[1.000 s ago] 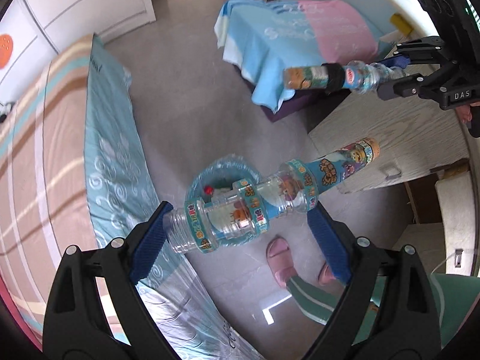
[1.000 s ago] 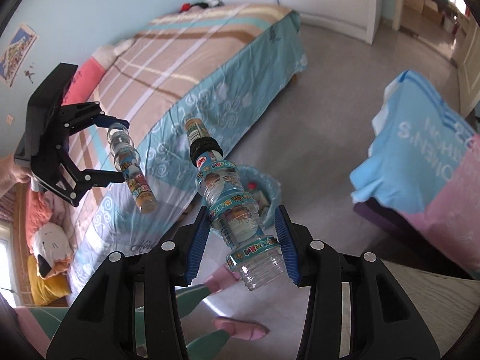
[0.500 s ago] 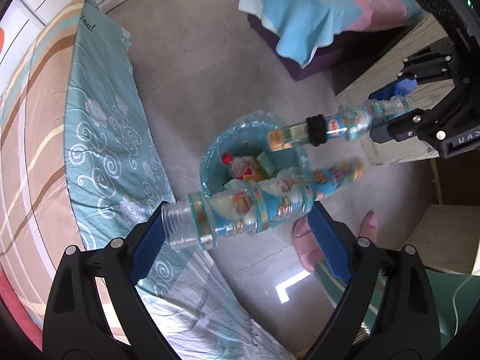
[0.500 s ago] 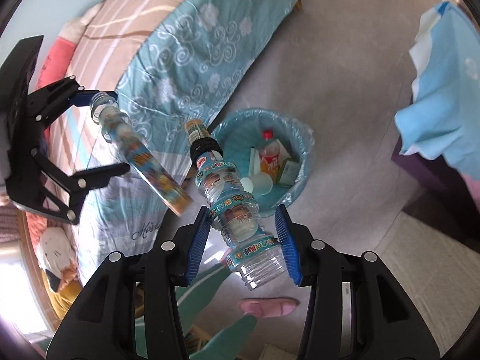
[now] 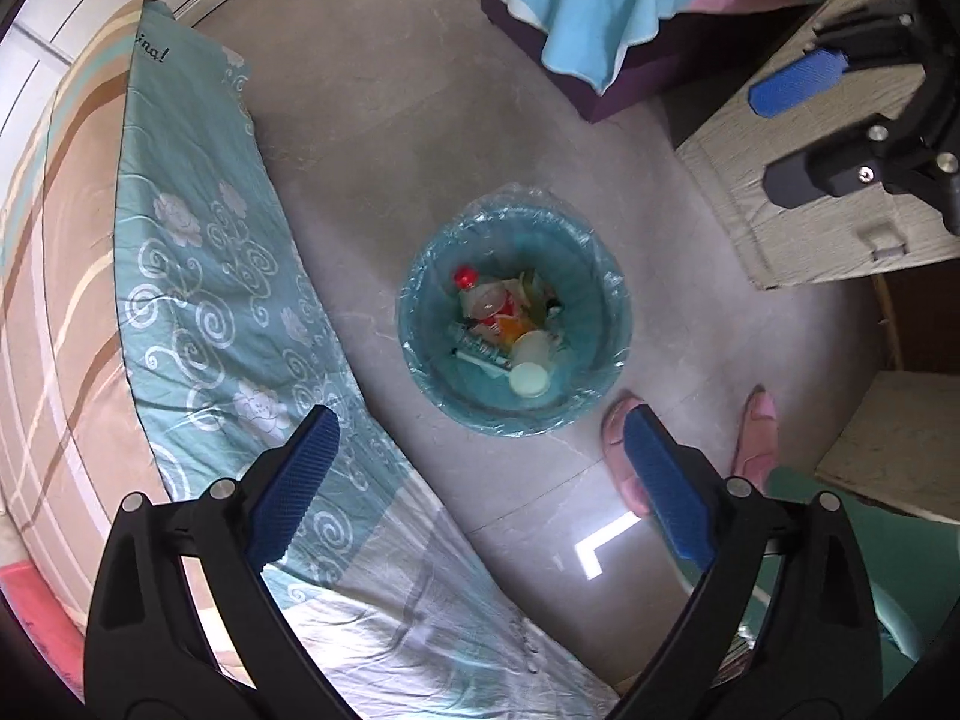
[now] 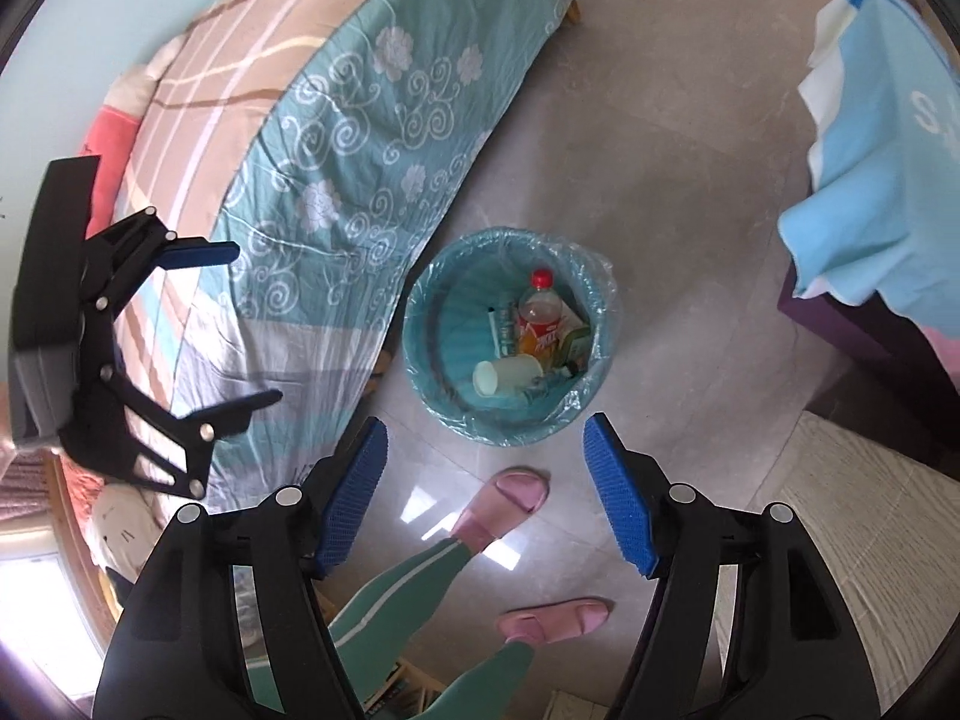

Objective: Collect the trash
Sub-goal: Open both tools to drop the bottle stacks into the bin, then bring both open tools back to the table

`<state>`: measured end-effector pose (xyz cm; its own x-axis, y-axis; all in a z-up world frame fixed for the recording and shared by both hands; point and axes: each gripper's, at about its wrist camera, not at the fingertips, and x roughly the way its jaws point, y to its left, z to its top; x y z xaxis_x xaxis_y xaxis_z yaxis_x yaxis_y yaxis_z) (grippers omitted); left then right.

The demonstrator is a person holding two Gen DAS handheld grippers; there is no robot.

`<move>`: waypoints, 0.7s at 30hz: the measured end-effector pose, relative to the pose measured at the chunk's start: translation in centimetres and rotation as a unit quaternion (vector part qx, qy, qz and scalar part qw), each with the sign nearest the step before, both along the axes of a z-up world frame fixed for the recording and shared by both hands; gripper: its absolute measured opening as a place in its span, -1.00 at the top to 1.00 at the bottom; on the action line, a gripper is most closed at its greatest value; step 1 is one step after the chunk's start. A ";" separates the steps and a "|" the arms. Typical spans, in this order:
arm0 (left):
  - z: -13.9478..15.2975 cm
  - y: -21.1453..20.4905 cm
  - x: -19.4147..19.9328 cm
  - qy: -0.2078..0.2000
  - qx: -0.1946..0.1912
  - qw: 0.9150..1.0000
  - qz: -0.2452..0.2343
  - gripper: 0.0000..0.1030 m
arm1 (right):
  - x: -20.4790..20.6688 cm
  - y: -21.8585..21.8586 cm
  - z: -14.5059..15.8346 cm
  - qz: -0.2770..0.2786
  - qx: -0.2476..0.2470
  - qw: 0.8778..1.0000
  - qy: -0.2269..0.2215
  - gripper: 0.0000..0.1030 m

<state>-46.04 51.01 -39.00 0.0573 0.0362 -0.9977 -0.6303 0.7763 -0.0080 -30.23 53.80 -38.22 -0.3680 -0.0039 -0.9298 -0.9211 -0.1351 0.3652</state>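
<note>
A teal trash bin (image 5: 420,324) lined with a clear bag stands on the floor beside the bed; it also shows in the right wrist view (image 6: 429,360). Inside lie a red-capped bottle (image 5: 486,300), a white cup (image 6: 507,375) and other trash. My left gripper (image 5: 480,480) is open and empty above the bin's near side. My right gripper (image 6: 486,492) is open and empty above the bin too. Each gripper shows in the other's view, the right one (image 5: 798,126) and the left one (image 6: 234,324), both open. The two cartoon-label bottles are not clearly visible.
A bed with a teal patterned cover (image 5: 198,276) runs along the left. A stool draped with a blue and pink cloth (image 5: 600,6) and a pale wooden cabinet (image 5: 798,228) stand at the right. The person's feet in pink slippers (image 6: 510,498) stand next to the bin.
Both grippers opened and let go of their cartoon-label bottles over the bin. Both jaws are now empty and the views look straight down into the bin.
</note>
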 end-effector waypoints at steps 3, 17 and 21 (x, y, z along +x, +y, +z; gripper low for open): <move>1.7 0.2 0.1 -0.019 0.000 1.000 0.010 -0.81 | 1.4 -1.0 1.9 -0.015 0.010 1.000 0.011 -0.33; 16.4 -0.1 9.7 -0.078 0.055 0.990 -0.105 -0.87 | 13.0 -8.3 20.8 -0.116 0.175 0.978 0.002 -0.46; 20.9 -1.2 14.8 -0.112 0.051 0.982 -0.146 -0.87 | 17.5 -12.8 25.8 -0.172 0.222 0.960 -0.010 -0.59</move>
<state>-31.22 49.84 -18.12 0.2971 0.0852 -0.9510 -0.3730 0.9272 -0.0335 -12.77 40.99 -12.45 -0.2595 0.5124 -0.8186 -0.9450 0.0402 0.3247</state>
